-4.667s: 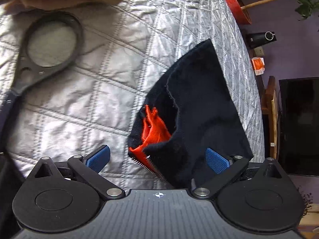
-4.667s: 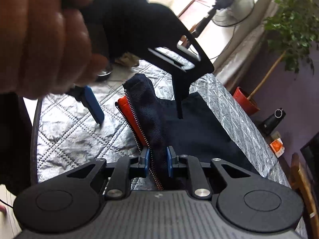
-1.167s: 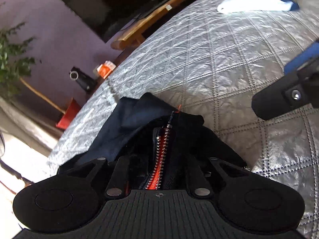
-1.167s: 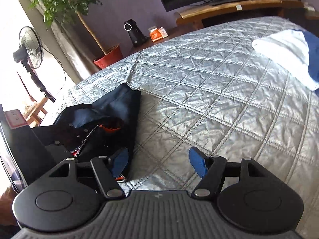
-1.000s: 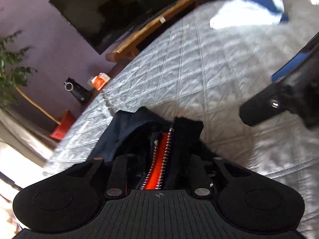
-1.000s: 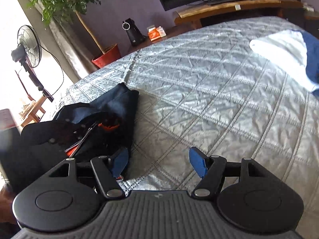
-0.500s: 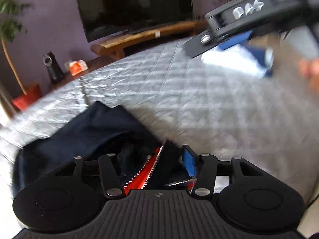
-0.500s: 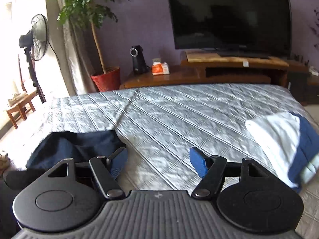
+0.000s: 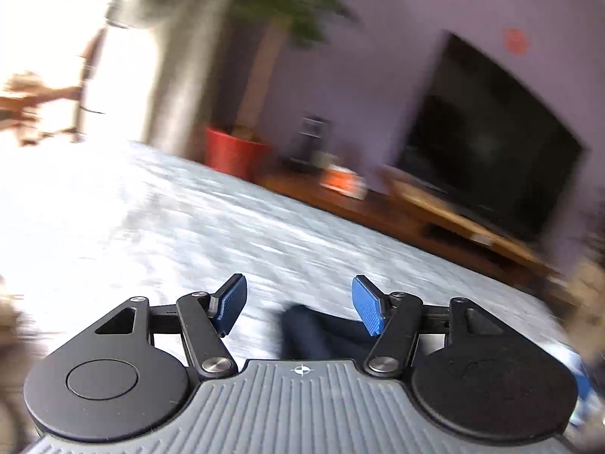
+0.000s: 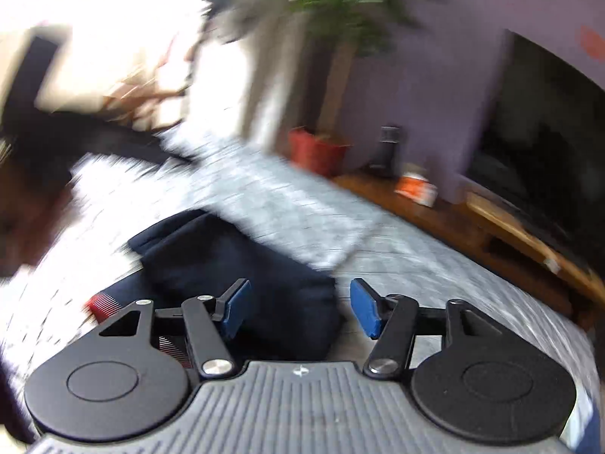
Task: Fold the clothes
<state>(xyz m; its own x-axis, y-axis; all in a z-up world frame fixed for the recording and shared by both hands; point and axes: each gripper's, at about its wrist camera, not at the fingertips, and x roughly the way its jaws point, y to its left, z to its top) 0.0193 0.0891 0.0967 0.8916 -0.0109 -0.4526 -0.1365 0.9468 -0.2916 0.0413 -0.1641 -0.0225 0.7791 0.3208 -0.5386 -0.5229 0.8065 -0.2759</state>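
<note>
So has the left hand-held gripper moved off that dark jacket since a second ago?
Yes. The left hand-held gripper has let go and swung left: the dark jacket now lies lower right between its opening jaws, and the TV has slid right.

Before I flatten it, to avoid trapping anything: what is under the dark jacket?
The dark jacket lies bunched on the silver quilt. A red strip shows at its near left edge. Anything else beneath is covered by the cloth.
</note>
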